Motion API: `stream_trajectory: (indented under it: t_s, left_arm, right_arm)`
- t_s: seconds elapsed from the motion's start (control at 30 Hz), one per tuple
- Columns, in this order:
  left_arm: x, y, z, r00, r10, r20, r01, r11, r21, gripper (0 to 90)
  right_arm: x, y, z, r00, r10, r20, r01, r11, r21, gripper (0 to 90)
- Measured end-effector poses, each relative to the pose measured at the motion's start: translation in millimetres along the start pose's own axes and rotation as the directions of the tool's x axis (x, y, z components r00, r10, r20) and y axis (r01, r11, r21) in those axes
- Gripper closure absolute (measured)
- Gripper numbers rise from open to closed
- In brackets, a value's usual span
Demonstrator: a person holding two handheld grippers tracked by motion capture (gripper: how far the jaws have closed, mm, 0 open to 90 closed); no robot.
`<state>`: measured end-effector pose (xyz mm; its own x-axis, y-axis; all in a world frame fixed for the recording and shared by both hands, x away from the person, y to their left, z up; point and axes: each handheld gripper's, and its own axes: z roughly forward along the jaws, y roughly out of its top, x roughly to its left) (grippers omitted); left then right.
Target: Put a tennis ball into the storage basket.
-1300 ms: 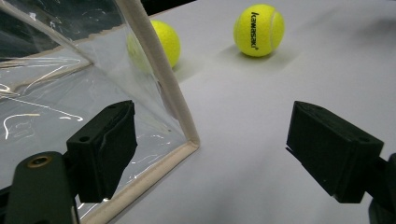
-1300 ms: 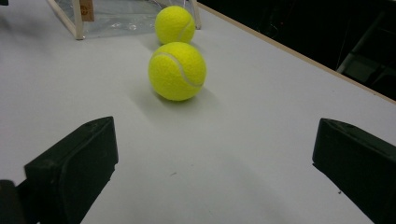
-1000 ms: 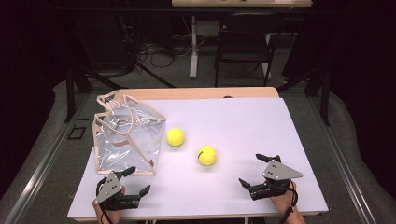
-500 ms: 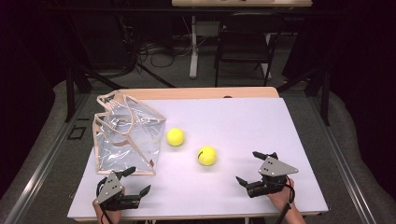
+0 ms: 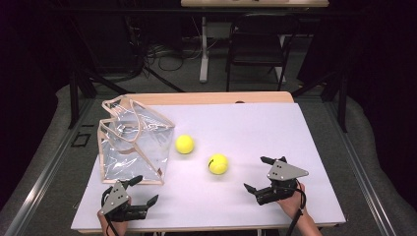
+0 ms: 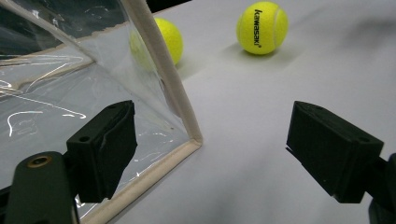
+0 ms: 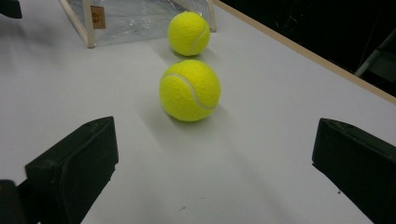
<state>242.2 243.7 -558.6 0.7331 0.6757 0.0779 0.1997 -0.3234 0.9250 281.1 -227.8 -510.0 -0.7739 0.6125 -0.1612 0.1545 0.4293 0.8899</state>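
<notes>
Two hand-held grippers rest near the counter's [image 5: 305, 147] front edge, jaws wide apart and holding nothing: the left hand-held gripper [image 5: 132, 194] just beside the clear bag [image 5: 133, 142], the right hand-held gripper [image 5: 264, 175] facing the nearer tennis ball [image 7: 189, 90]. The farther tennis ball [image 7: 188, 33] lies in line behind it, close to the bag. Risk: an off-centre closure would likely push the nearer ball into rolling and striking the farther one.

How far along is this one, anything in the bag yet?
Nothing looks done: both tennis balls, the nearer ball and the farther ball, lie on the table outside the clear bag. In hand: the open right claw faces the nearer ball. The left claw sits open by the bag. Both balls remain.
</notes>
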Motion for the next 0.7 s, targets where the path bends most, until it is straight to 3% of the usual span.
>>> stream_trajectory:
  t_s: [0.7]
  left_arm:
    - [0.5,0.1,0.7,1.0,-0.003,0.001,0.003,1.0,-0.003,16.0]
  right_arm:
    - [-0.3,18.1,29.4,0.9978,-0.017,-0.064,0.02,0.998,0.057,0.0]
